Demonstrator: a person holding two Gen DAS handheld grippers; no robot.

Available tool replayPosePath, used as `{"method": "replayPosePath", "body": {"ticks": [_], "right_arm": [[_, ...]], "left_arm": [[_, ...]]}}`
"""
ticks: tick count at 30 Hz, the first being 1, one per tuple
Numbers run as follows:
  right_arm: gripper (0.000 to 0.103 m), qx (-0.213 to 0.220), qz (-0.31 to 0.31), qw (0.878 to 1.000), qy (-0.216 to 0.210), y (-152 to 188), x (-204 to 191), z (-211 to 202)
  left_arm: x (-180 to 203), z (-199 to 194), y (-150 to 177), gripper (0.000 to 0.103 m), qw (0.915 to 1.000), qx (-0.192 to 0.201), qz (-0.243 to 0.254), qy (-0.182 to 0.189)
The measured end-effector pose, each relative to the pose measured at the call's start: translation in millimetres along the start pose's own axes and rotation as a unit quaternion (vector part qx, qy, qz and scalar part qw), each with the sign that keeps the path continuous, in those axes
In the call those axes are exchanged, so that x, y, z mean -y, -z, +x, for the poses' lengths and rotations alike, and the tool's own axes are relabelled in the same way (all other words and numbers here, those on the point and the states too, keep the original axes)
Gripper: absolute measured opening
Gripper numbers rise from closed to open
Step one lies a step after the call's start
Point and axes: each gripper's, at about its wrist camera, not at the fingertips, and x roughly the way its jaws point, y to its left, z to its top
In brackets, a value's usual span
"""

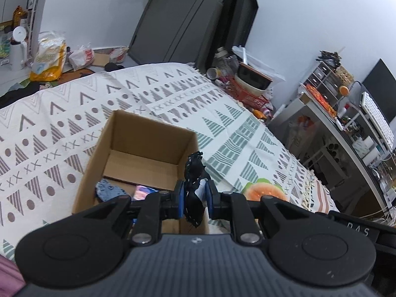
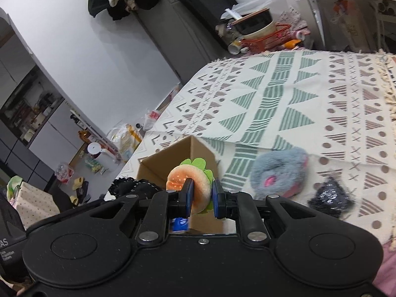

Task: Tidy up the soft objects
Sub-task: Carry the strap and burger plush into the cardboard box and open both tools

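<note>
In the left wrist view, the left gripper (image 1: 195, 196) sits at lower centre, its blue-padded jaws closed on a black fabric piece with white dotted stitching (image 1: 193, 173), which sticks up above the pads and hangs below them. Just beyond it, left of centre, an open cardboard box (image 1: 116, 133) stands on the patterned blanket (image 1: 61, 123) that covers the bed. Inside the box, at its near end, lie a blue denim piece (image 1: 109, 190) and a pink item (image 1: 143, 191), partly hidden by the gripper body. To the right of the pads, low in the frame, the plush burger (image 1: 263, 189) shows as an orange and green shape.

In the right wrist view, the right gripper (image 2: 201, 195) at lower centre clamps that plush burger (image 2: 184, 180), orange bun with green lettuce edges, held in front of the near corner of the box (image 2: 163, 163). At lower left of the burger, the black stitched fabric (image 2: 128, 184) appears beside the box. Right of centre on the blanket (image 2: 297, 86) rests a grey fluffy plush with a pink patch (image 2: 279, 170), and just to its right, near the lower right, a black sequined piece (image 2: 330, 198), slightly blurred.
</note>
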Motion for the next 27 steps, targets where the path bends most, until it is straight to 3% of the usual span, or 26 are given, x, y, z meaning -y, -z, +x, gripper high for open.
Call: {"method": "replayPosePath", "body": {"ticks": [18,20,26,27], "right_arm": [[0.017,-0.037,-0.017,0.999,-0.018,7,-40,57],[0.025,-0.046,-0.021,0.999,-0.019,9,-42,60],[0.037,-0.045,-0.018,0.999,-0.009,11,-36,56],[0.043,-0.043,-0.017,0.999,-0.006,11,-34,54]], "left_arm": [[-54,16,-7,0.017,0.9975,-0.014,-0.061,-0.031],[-57,16,-7,0.017,0.9972,-0.014,-0.065,-0.033],[-54,19,-5,0.017,0.9973,-0.022,-0.058,-0.039],[-53,20,-4,0.017,0.9974,-0.023,-0.055,-0.040]]}}
